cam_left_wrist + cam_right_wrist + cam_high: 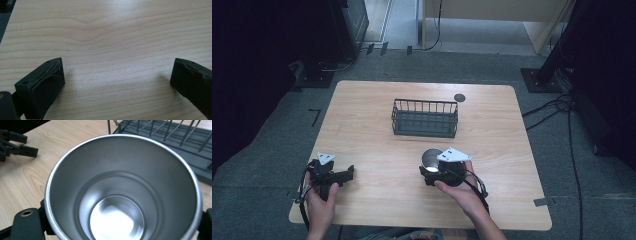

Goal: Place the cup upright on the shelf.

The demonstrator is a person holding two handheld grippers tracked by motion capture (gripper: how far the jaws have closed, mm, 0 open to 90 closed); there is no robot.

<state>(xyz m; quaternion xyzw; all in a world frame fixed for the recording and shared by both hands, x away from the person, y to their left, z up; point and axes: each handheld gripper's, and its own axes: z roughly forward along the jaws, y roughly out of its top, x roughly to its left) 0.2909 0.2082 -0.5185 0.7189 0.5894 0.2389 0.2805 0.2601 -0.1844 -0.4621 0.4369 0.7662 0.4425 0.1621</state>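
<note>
Steel cup [122,192] sits clamped between the right hand-held gripper [443,172] jaws, mouth toward its camera.

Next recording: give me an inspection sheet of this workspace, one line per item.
Surface: wooden table, bare apart from the items below.
Job's things: steel cup, empty, clamped in the right hand-held gripper; black wire basket stands empty toward the far side.
Clutter: small dark disc near the far edge.
Grippers: left hand-held gripper open, nothing between its jaws, over bare wood; right shut on the cup.
Cables: a cable trails from the right gripper; more cables lie on the floor at the right.
Surroundings: grey carpet, dark equipment at both sides.
</note>
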